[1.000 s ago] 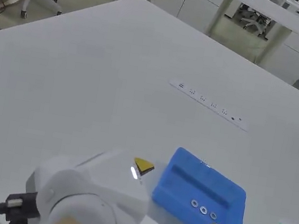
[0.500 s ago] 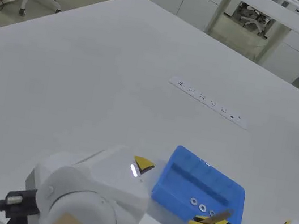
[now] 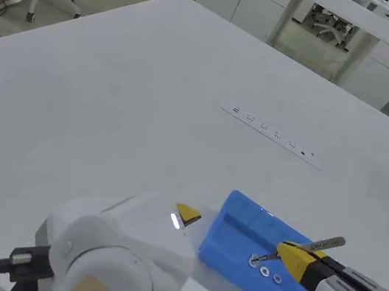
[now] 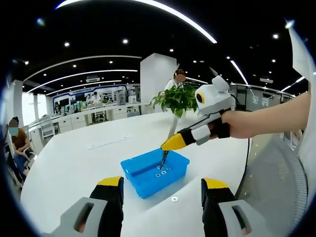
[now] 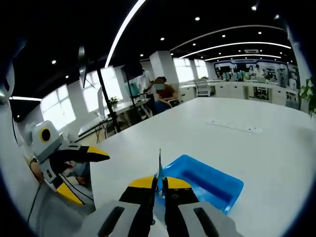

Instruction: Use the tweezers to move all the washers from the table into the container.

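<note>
A blue container [image 3: 240, 231] lies near the table's front edge, with three small washers [image 3: 265, 272] on its floor. My right gripper [image 3: 297, 257] is shut on the silver tweezers [image 3: 327, 245] and hovers over the container's right side. The tweezer tips dip into the container beside the washers; I cannot tell whether they carry one. In the left gripper view the tweezers [image 4: 163, 160] point down into the container [image 4: 143, 180], and one washer [image 4: 174, 199] lies on the table in front of it. My left gripper [image 4: 163, 197] stands open, just short of that washer. The right gripper view has the tweezers [image 5: 159, 165] over the container [image 5: 212, 185].
A white power strip [image 3: 271, 136] lies on the table beyond the container. The white table [image 3: 112, 102] stretches wide to the left and back. A potted plant [image 4: 177, 98] and people stand behind it, with office chairs and benches around.
My right gripper has lifted the tweezers from the table in front of the container and carried them up and right over it, tips now inside. The left gripper has stayed still.
</note>
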A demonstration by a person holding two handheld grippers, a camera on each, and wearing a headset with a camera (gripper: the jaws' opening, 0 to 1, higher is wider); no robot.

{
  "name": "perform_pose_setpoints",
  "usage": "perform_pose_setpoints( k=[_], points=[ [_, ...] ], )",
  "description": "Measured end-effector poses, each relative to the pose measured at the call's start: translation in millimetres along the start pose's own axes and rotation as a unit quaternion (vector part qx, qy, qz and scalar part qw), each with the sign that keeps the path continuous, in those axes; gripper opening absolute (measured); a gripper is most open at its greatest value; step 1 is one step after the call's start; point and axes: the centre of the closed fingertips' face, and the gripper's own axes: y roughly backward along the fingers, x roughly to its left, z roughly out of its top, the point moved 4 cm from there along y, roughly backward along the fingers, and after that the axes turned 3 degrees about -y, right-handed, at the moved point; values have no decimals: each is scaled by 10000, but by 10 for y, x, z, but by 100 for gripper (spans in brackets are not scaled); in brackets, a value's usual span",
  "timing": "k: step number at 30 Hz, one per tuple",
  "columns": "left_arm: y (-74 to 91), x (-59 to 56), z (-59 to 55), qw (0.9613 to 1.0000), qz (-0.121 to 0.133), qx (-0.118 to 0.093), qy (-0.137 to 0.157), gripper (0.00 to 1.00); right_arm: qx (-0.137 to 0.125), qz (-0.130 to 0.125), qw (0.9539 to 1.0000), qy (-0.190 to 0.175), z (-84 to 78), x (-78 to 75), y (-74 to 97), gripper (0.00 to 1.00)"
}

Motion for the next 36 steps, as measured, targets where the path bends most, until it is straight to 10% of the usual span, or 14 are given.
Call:
perform_pose_setpoints(
  k=[10,36],
  points=[
    [-1,4,-7,10000,1,15,-11,64,141,-205,9994,-229,72,-252,-243,3],
    [-5,-4,-12,10000,-2,36,-4,64,1106,-316,9934,26,-287,-341,-555,3]
  ],
)
